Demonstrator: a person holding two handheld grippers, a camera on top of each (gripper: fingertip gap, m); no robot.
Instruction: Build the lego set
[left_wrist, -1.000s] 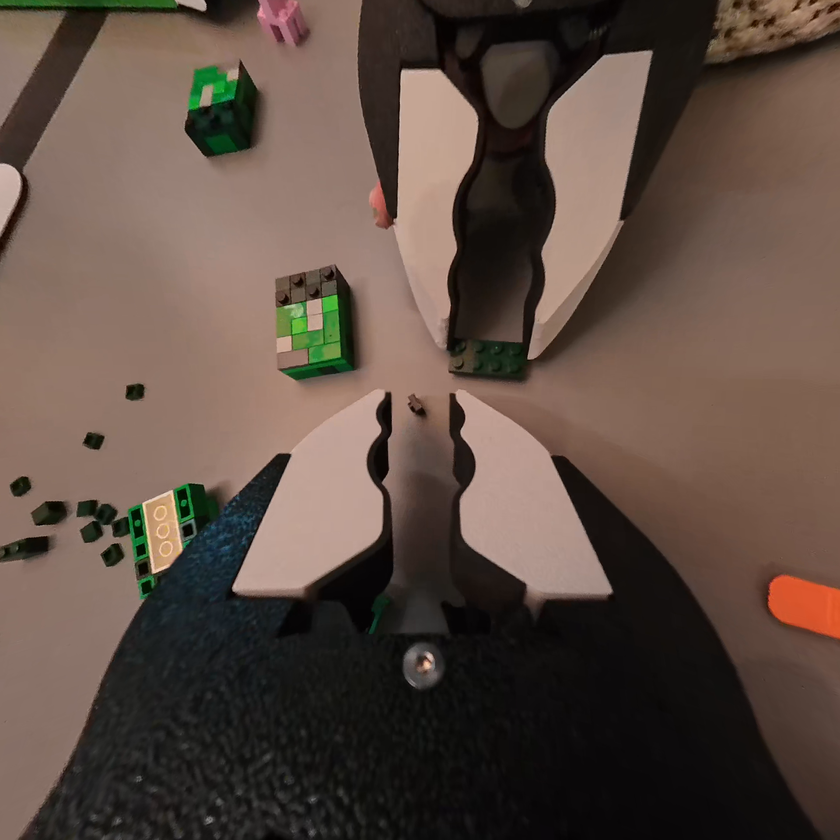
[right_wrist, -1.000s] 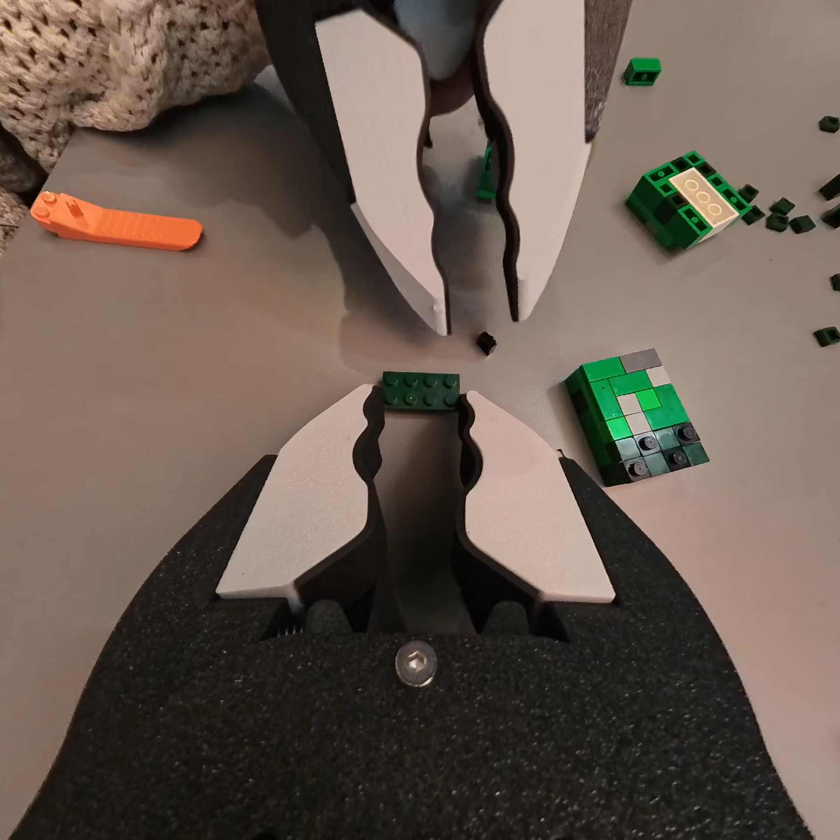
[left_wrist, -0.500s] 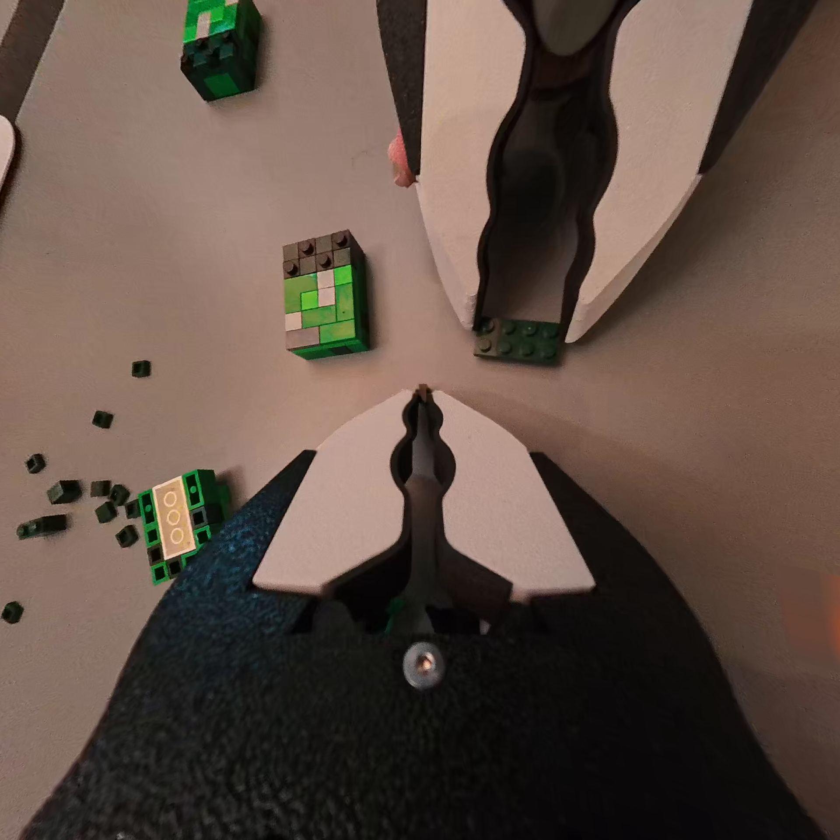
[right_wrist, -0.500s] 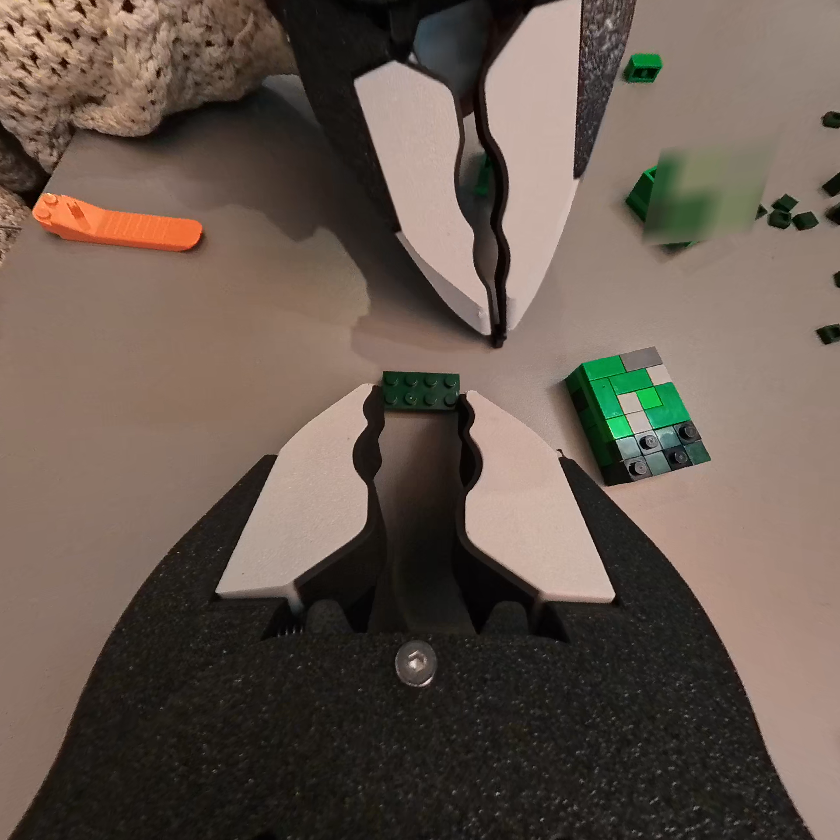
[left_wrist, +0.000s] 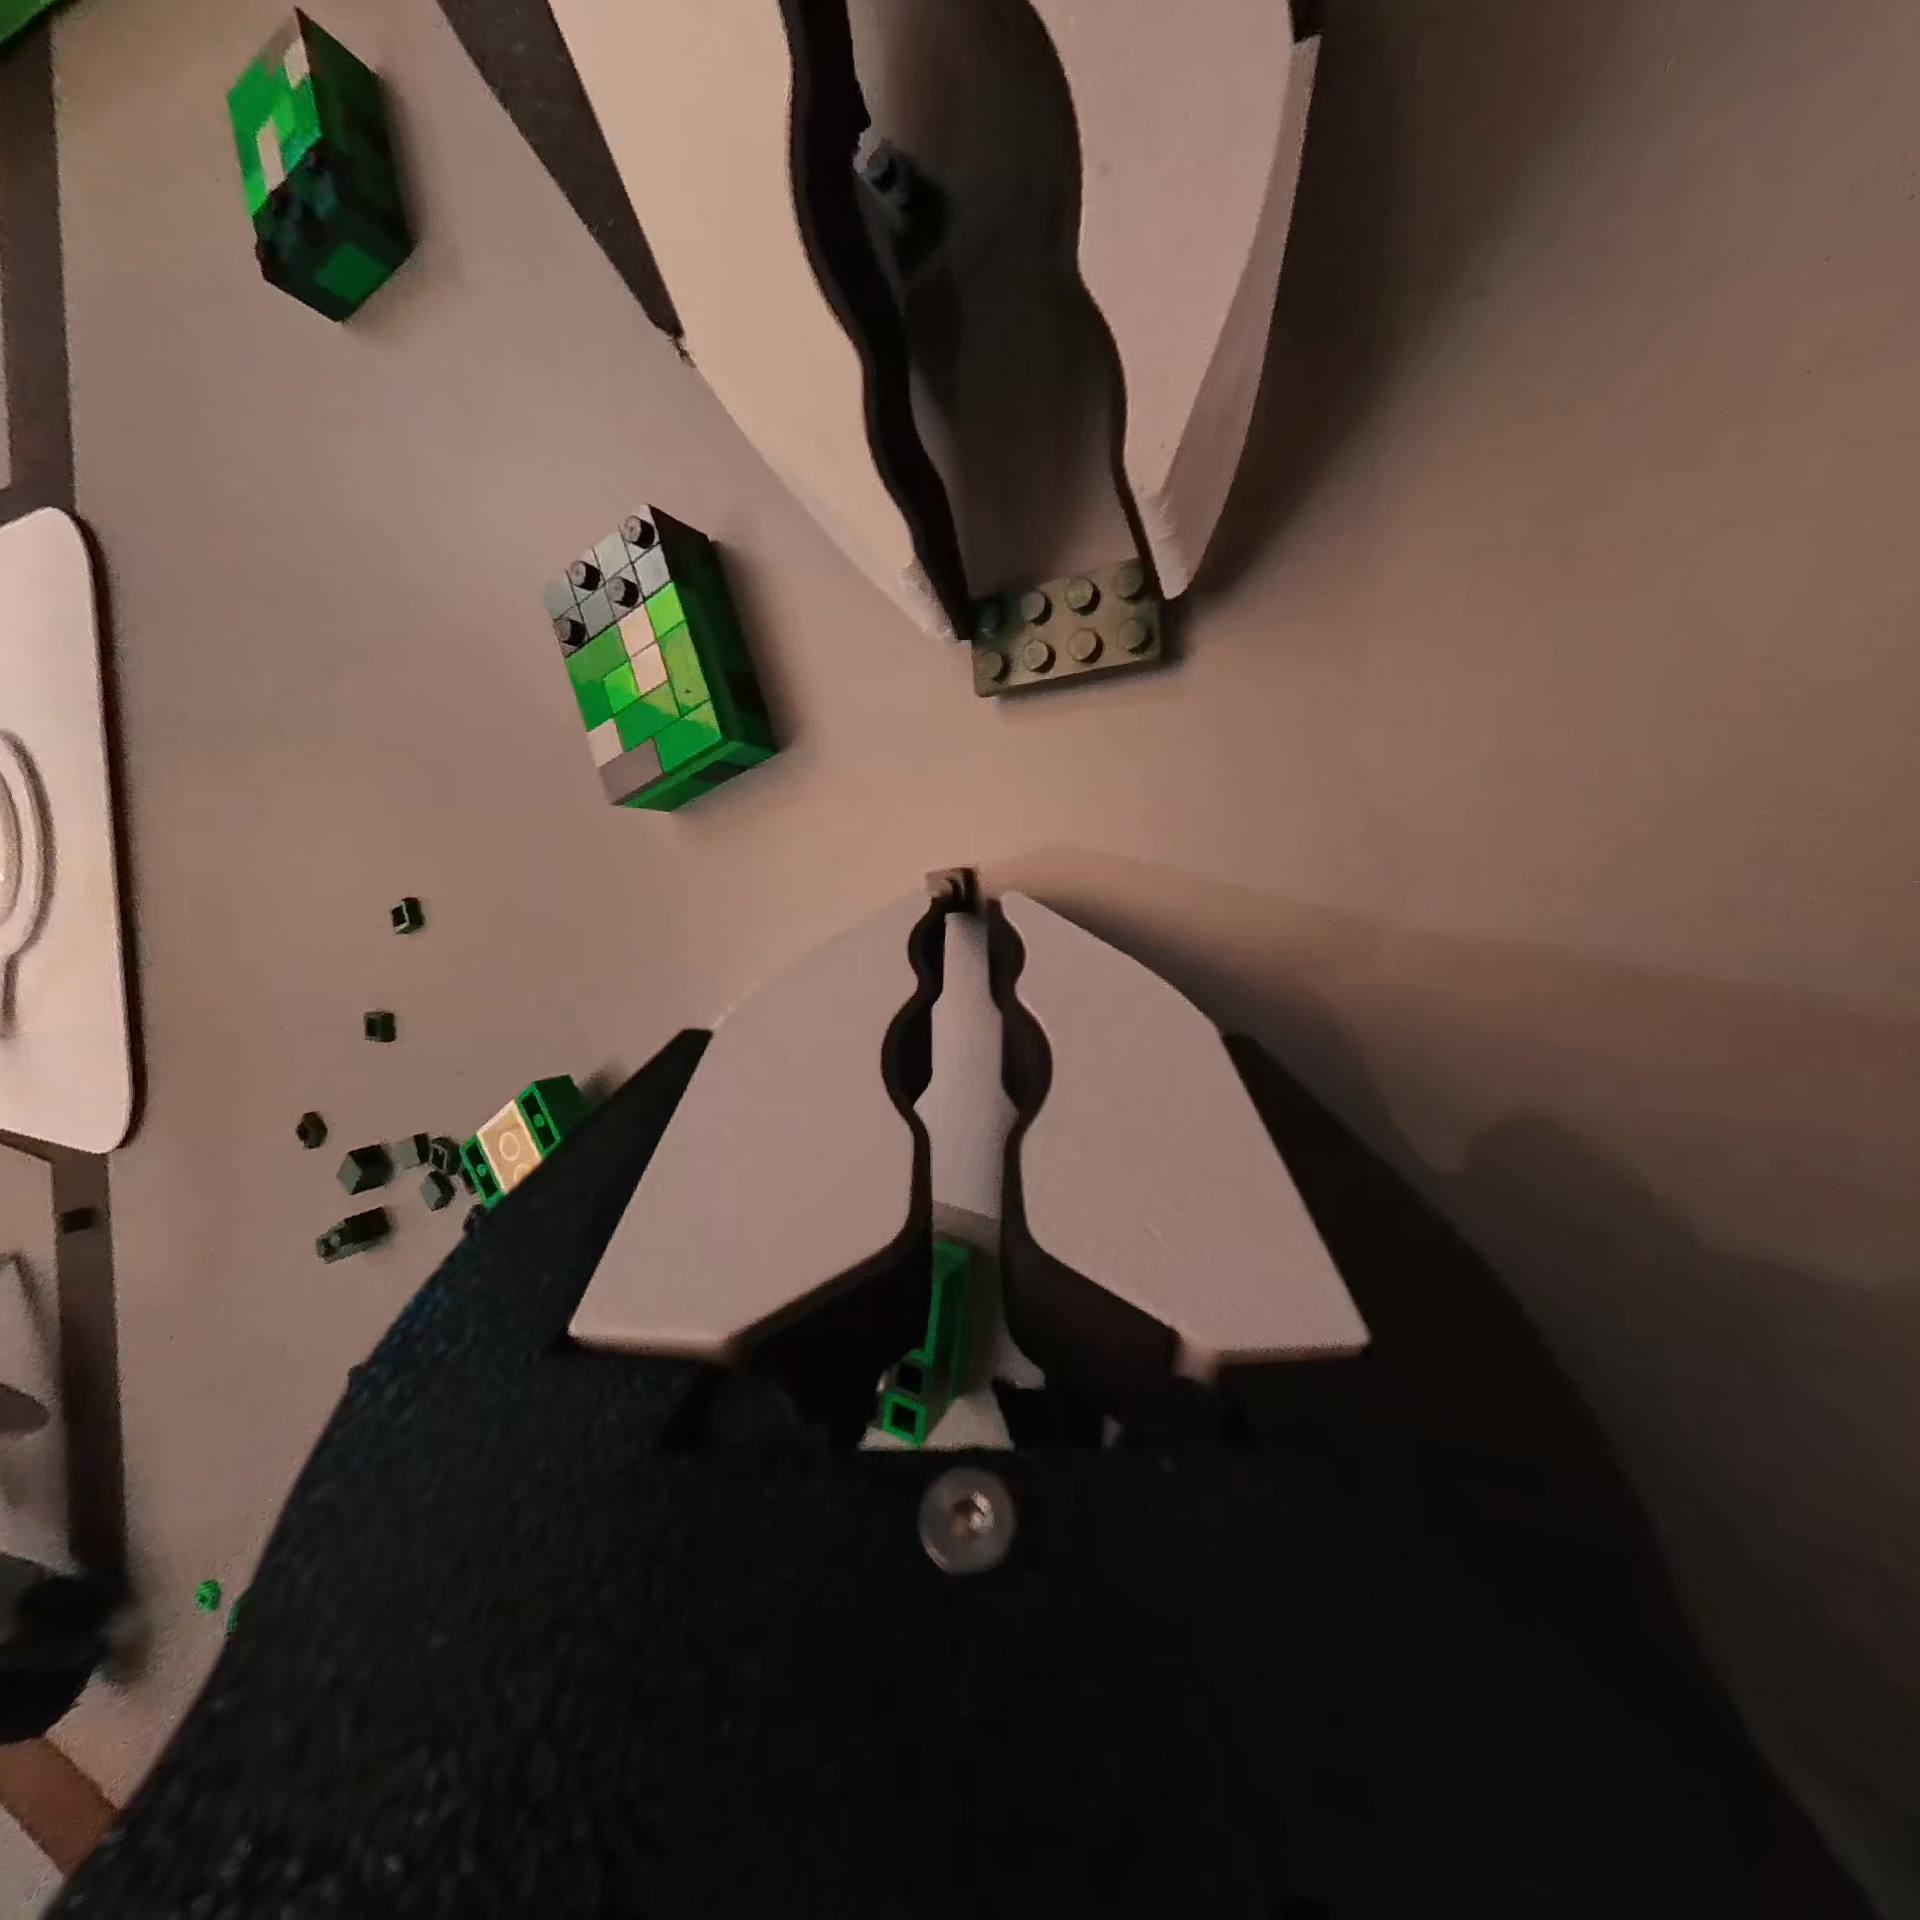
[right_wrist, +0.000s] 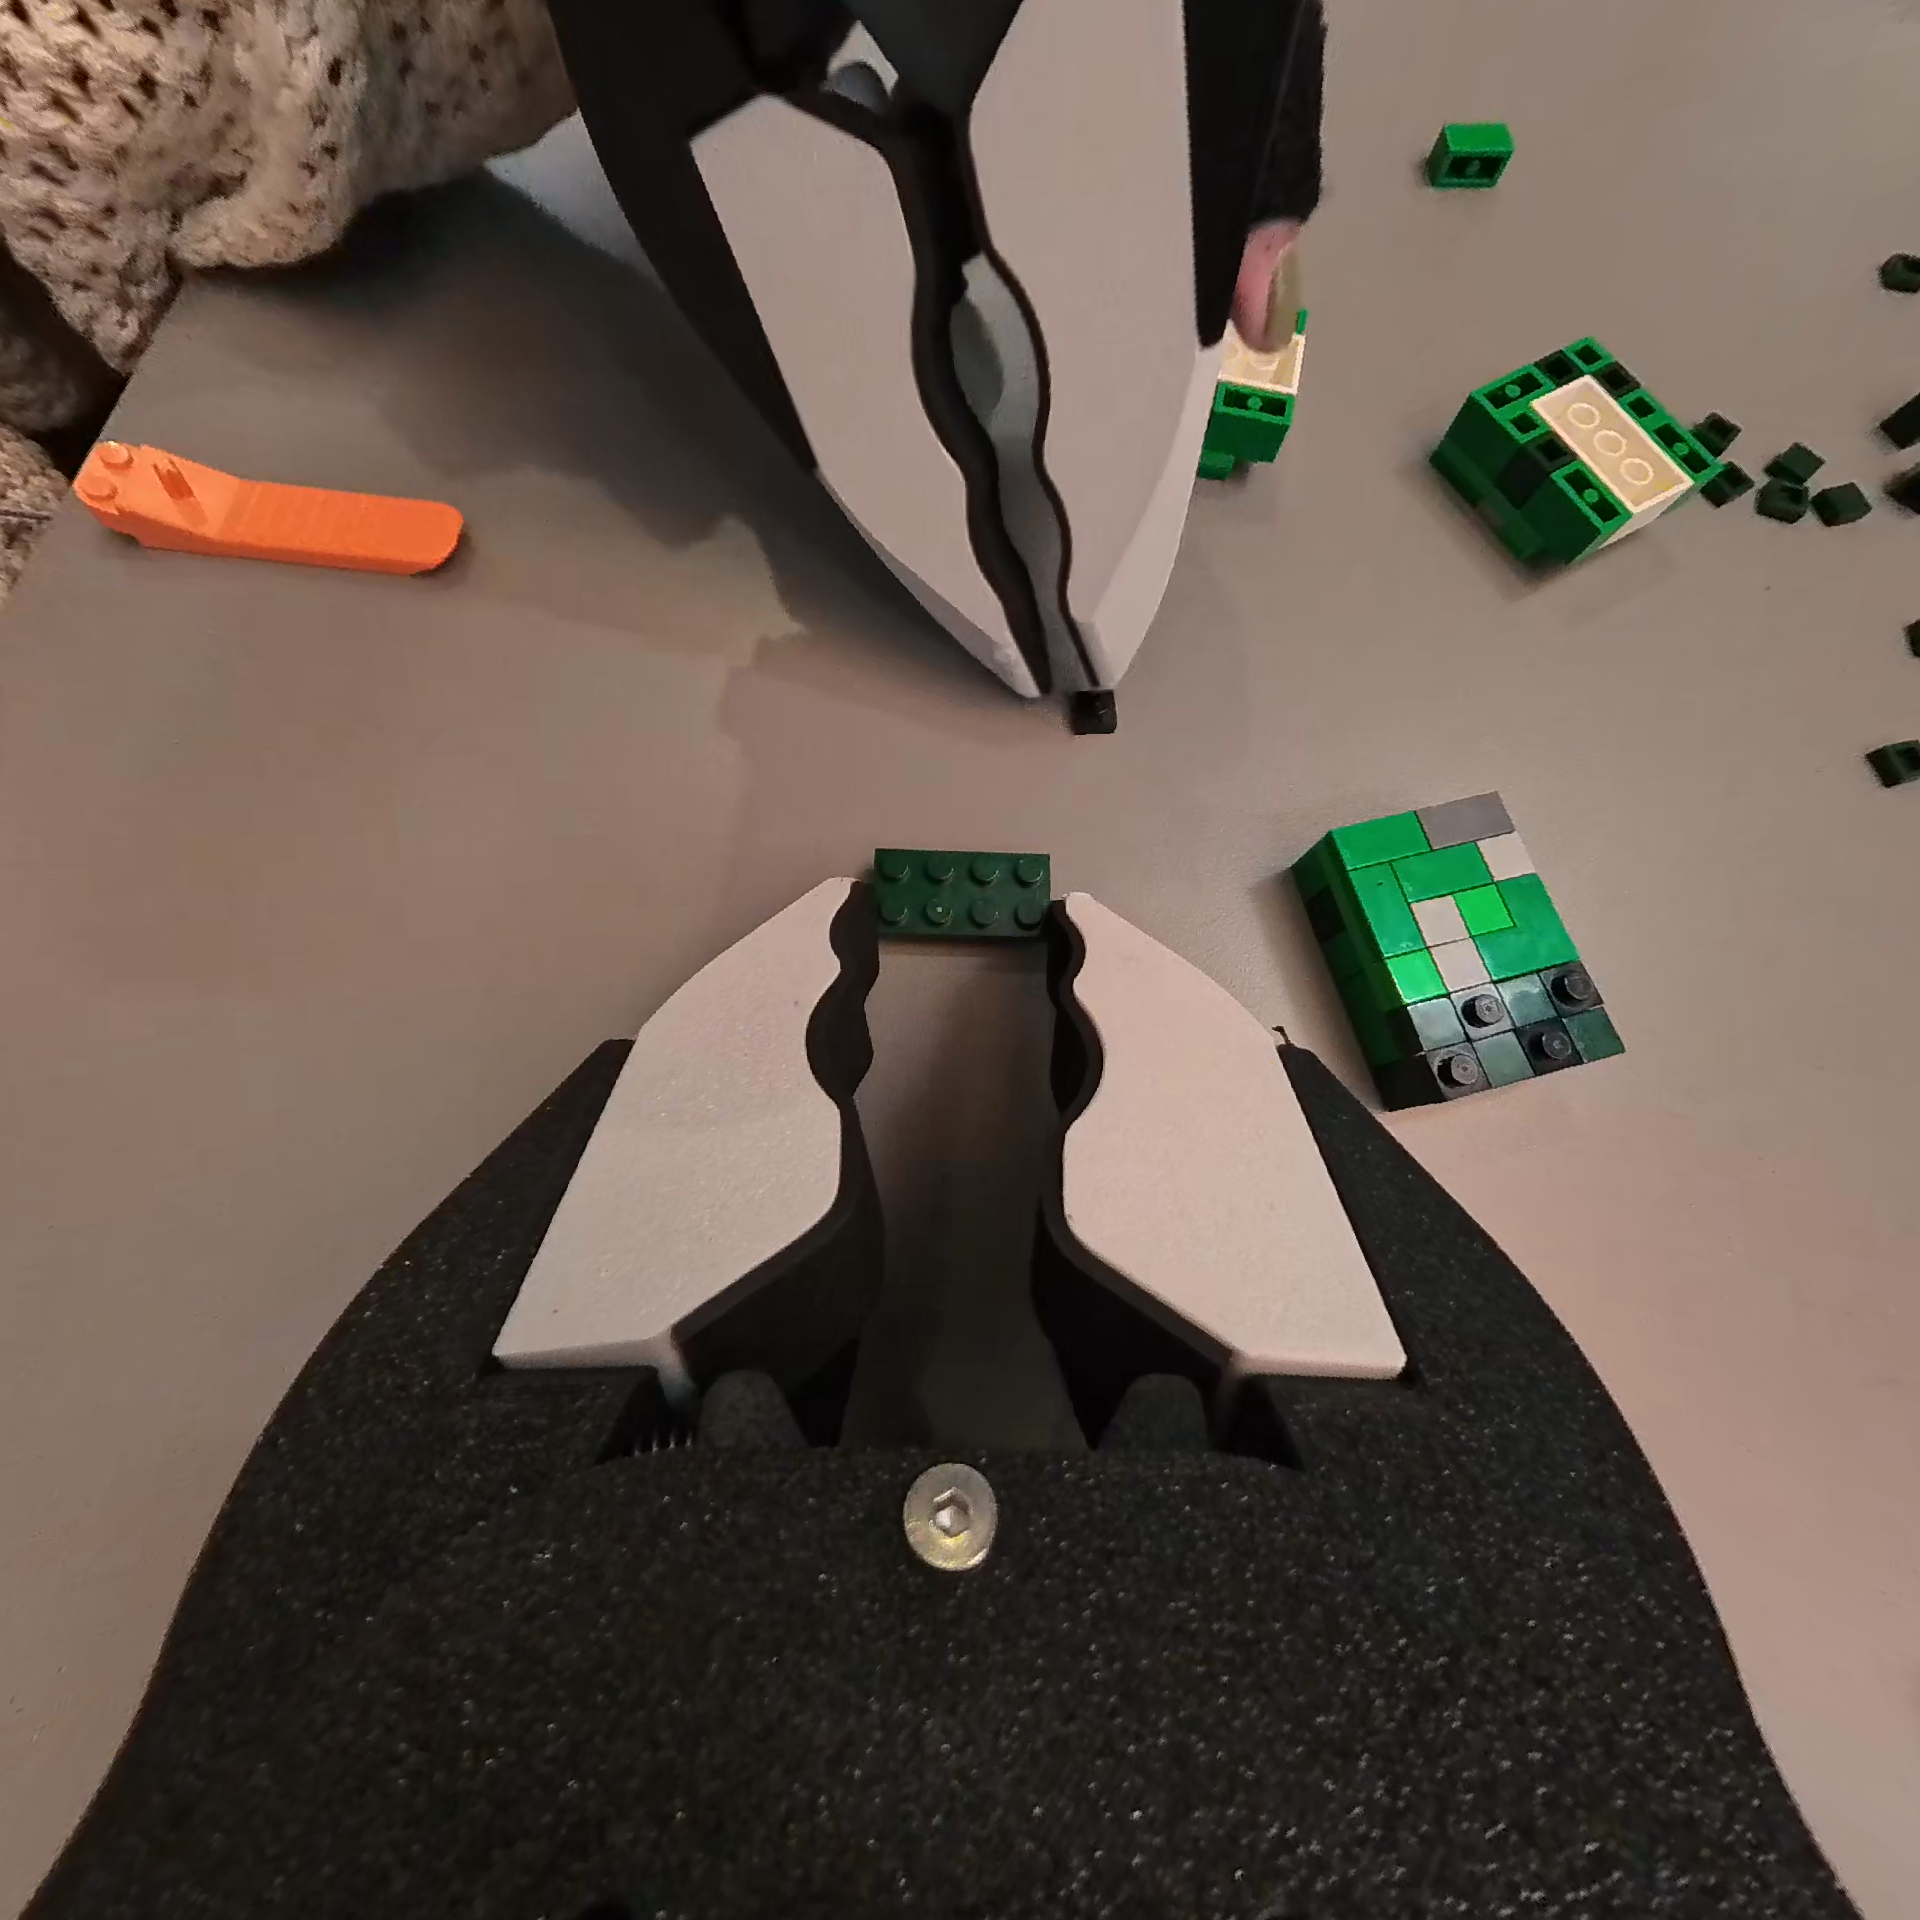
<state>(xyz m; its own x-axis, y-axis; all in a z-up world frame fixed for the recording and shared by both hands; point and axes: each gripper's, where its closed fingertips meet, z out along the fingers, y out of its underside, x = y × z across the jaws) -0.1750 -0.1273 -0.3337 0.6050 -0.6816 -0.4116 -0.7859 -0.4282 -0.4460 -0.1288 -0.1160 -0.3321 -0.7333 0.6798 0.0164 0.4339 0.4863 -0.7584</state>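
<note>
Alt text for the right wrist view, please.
The right gripper clamps a dark green plate over a grey table. Opposite, the left gripper pinches a tiny dark piece; a green block lies right.

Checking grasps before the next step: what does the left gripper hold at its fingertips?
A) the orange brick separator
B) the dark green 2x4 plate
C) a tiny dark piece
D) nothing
C: the left gripper is shut on a tiny dark piece; the right gripper clamps the dark green plate.
</note>
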